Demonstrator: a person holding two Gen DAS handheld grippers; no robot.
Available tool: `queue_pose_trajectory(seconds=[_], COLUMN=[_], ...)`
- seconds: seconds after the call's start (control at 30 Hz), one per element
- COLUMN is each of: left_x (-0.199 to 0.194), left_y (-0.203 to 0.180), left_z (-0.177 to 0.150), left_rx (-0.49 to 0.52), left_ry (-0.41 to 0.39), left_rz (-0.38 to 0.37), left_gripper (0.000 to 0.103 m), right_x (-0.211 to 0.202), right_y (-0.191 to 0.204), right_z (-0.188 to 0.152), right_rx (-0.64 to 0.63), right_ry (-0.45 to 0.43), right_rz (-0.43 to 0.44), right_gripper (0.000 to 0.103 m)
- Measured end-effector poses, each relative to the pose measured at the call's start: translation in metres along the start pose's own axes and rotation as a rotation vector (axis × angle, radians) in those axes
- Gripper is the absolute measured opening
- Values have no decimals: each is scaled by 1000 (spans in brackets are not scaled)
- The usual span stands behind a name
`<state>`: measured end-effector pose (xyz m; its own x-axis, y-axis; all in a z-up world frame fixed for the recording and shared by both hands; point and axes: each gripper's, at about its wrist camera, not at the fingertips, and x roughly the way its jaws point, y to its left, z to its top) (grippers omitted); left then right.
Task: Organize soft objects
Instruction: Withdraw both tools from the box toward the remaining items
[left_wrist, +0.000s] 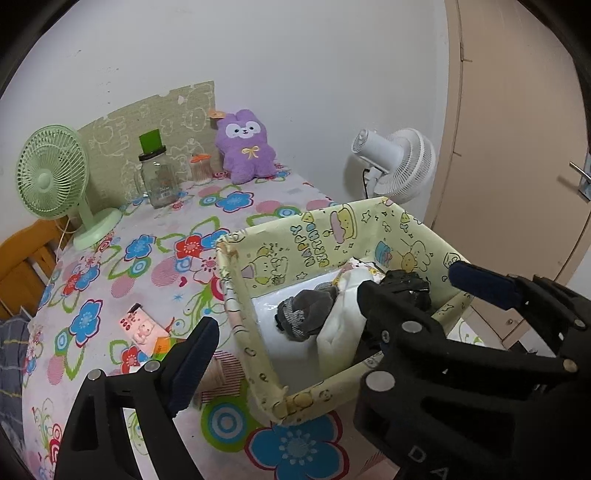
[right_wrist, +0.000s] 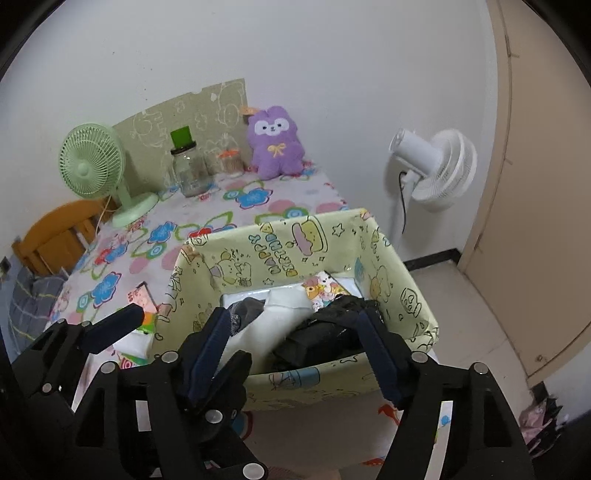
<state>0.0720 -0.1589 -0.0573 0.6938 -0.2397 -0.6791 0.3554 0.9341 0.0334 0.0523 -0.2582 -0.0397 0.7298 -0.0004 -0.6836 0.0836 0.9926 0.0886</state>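
A yellow cartoon-print box (left_wrist: 325, 236) (right_wrist: 280, 243) stands at the table's near right corner. Inside lie a grey sock (left_wrist: 306, 310) (right_wrist: 247, 310), a white soft bundle (left_wrist: 343, 317) (right_wrist: 266, 328) and a black crumpled item (left_wrist: 406, 288) (right_wrist: 325, 336). A purple plush toy (left_wrist: 245, 147) (right_wrist: 275, 147) sits against the far wall. My left gripper (left_wrist: 325, 314) is open, its fingers straddling the box's near-left wall. My right gripper (right_wrist: 295, 332) is open and empty over the box's near edge, above the black item. The left gripper also shows in the right wrist view (right_wrist: 166, 325).
On the floral tablecloth (left_wrist: 155, 280) stand a green fan (left_wrist: 55, 181), a glass jar with green lid (left_wrist: 157, 173), a small orange-lidded container (left_wrist: 201, 168) and a pink packet (left_wrist: 142, 326). A white standing fan (left_wrist: 395, 166) is beside the table, a door (left_wrist: 517, 147) at right, a wooden chair (left_wrist: 22, 262) at left.
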Motion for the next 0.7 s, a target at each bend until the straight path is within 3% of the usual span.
queue_pose_trajectory(seconds=[0.7], left_x=[-48], left_y=[57], left_z=[-4], left_rx=[-66], left_ry=[-92], left_rz=[52], left_gripper=[101], right_x=[-33], right_y=[67], right_z=[12], right_rx=[-92], right_ry=[-118], right_rz=[3], right_gripper=[95])
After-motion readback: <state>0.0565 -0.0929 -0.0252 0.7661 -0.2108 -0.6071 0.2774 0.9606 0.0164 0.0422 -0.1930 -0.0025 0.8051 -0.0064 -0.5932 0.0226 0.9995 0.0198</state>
